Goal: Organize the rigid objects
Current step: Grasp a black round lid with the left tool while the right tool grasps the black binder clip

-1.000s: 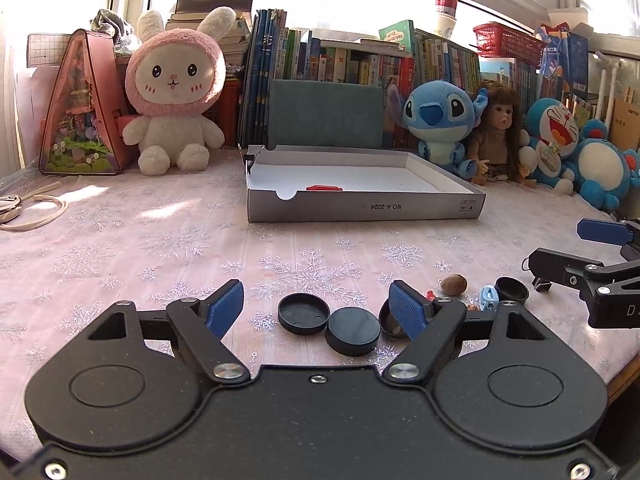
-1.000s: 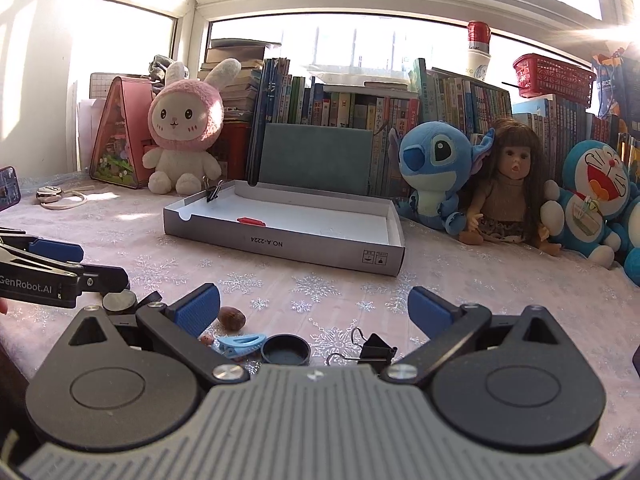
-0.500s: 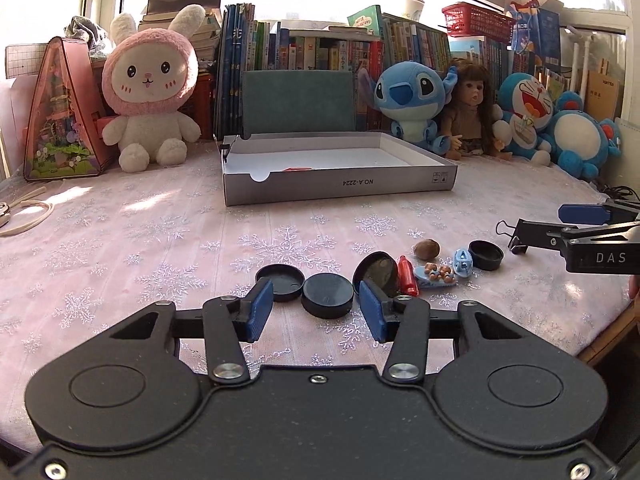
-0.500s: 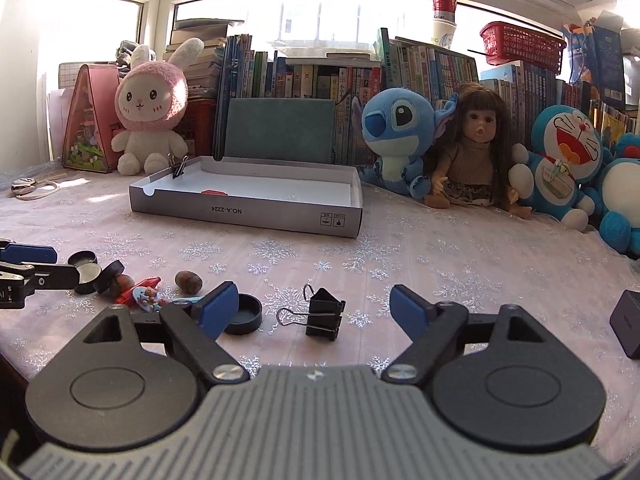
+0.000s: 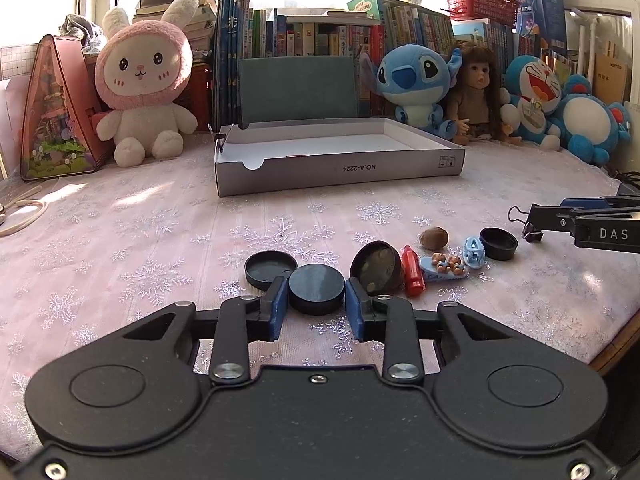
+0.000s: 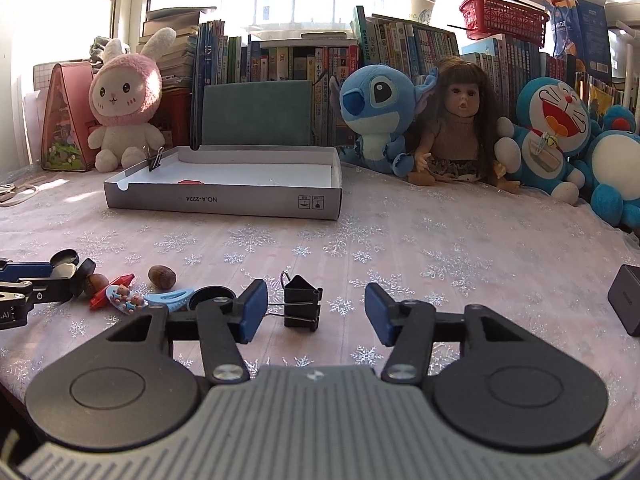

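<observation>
Black round cap is bracketed by the closing jaws of the left gripper, pads at its sides, on the worktop. Black binder clip is framed loosely by the right gripper, jaws narrowing, not touching. White box sits well behind.

Counter between clutter and box: bare cloth, passable.
Open box: low walls, open from above; binder clip on its left wall.
Back edge: plush rabbit, books, blue plush, doll block passage.
Near row: caps, small toys crowded together.
Right front corner: dark block on the cloth.
</observation>
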{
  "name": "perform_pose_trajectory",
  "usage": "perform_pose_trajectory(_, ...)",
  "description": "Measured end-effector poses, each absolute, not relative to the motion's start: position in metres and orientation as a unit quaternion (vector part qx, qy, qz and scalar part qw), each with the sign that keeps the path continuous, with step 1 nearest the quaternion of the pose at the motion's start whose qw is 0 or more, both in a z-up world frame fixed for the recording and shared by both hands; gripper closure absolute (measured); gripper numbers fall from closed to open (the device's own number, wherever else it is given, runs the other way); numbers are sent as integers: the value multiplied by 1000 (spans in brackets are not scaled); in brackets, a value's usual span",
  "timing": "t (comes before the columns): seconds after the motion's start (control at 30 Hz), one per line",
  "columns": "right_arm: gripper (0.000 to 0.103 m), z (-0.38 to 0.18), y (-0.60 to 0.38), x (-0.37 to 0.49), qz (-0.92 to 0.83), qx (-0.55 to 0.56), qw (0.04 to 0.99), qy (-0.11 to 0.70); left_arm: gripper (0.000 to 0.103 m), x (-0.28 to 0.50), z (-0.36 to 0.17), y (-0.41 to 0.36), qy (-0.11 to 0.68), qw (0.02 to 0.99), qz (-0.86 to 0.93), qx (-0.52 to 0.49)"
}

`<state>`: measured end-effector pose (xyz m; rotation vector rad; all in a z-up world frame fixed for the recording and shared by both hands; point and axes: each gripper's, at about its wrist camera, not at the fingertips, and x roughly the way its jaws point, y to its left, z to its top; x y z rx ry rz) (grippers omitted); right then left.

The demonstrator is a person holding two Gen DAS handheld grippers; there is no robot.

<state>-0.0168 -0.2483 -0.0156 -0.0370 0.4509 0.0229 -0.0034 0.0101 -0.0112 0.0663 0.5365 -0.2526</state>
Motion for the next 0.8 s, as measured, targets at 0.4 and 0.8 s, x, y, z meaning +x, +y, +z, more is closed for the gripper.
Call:
perform_pose_trajectory(0.4, 49, -18, -242, -9, 22, -13, 972, 233, 72, 2, -13, 9, 261, 957, -119, 31)
perform_pose_trajectory(0.8, 48, -24, -236, -1, 33, -16, 968, 247, 64, 2, -18, 7, 246, 962, -109, 46)
